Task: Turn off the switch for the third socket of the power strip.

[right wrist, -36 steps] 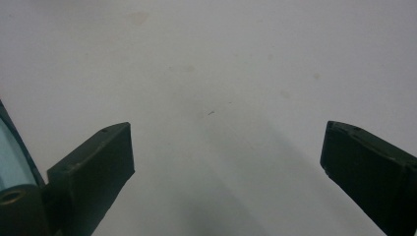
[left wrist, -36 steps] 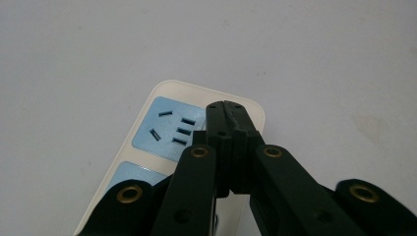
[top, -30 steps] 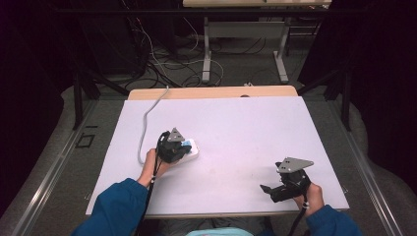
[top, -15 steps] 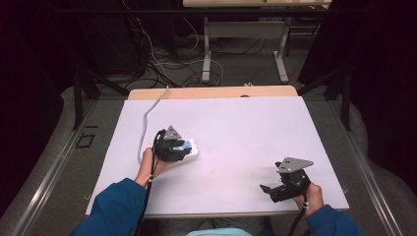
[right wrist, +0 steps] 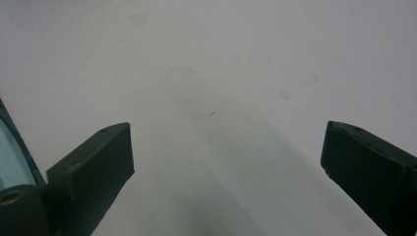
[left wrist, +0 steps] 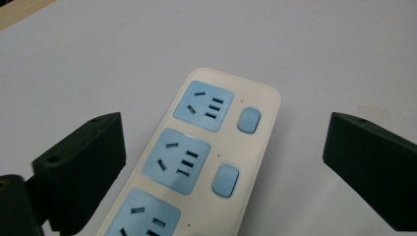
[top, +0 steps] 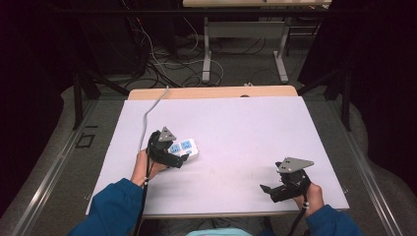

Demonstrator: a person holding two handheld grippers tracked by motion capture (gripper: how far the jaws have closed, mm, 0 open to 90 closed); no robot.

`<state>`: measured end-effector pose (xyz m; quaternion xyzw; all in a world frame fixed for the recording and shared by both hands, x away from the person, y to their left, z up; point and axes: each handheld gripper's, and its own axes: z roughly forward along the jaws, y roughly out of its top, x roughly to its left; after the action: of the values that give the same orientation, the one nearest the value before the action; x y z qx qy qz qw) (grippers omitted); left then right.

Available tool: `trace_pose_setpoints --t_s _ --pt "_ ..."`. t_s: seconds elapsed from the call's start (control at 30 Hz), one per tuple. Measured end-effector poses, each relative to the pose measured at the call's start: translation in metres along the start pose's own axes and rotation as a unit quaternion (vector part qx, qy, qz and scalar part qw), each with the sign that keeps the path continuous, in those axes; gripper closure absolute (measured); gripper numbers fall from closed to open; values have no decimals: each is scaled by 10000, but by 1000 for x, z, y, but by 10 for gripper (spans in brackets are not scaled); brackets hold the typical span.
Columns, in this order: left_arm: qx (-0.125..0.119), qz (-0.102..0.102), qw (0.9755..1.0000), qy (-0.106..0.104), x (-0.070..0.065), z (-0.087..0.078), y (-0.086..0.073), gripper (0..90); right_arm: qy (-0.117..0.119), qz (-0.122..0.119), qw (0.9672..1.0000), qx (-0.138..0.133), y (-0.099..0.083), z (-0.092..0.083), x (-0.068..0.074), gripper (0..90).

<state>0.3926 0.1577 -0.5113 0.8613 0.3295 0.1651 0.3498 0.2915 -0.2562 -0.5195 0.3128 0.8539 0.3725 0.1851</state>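
Note:
A white power strip [top: 186, 146] with blue sockets and blue buttons lies flat on the white table [top: 246, 123], left of the middle. My left gripper [top: 178, 158] points at its near end. In the left gripper view the power strip [left wrist: 216, 162] lies between the two black jaws of the left gripper [left wrist: 223, 140], which stand wide and clear of its sides. Those jaws have just been opening, and neither pad presses on the strip. My right gripper [top: 265, 189] rests low at the table's front right, open. In its own view the right gripper [right wrist: 226, 147] has bare tabletop between its jaws.
A pale cord [top: 150, 110] runs from the strip's end toward the table's far left edge. Behind the table is a wooden strip [top: 211, 92], and beyond it table legs and loose cables on the floor [top: 167, 64].
The left gripper's jaws have spread apart from around the power strip, and the left hand has eased slightly back toward the person. The right gripper has stayed put.

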Motion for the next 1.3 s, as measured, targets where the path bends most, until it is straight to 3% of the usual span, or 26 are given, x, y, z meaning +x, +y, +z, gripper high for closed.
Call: trace_pose_setpoints --t_s 0.3,0.67,1.0,1.3 --pt "-5 -42 10000 81 3 -17 -12 0 17 -33 10000 -28 0 0 -1 51" --pt "60 -33 9999 154 -5 -33 -28 0 4 -15 10000 32 0 -1 -1 51" --pt "-36 -37 9994 339 -6 -51 -46 0 -14 10 10000 19 0 0 0 50" --pt "-57 -105 9993 355 -7 -62 -57 0 10 11 10000 58 0 -1 0 50"
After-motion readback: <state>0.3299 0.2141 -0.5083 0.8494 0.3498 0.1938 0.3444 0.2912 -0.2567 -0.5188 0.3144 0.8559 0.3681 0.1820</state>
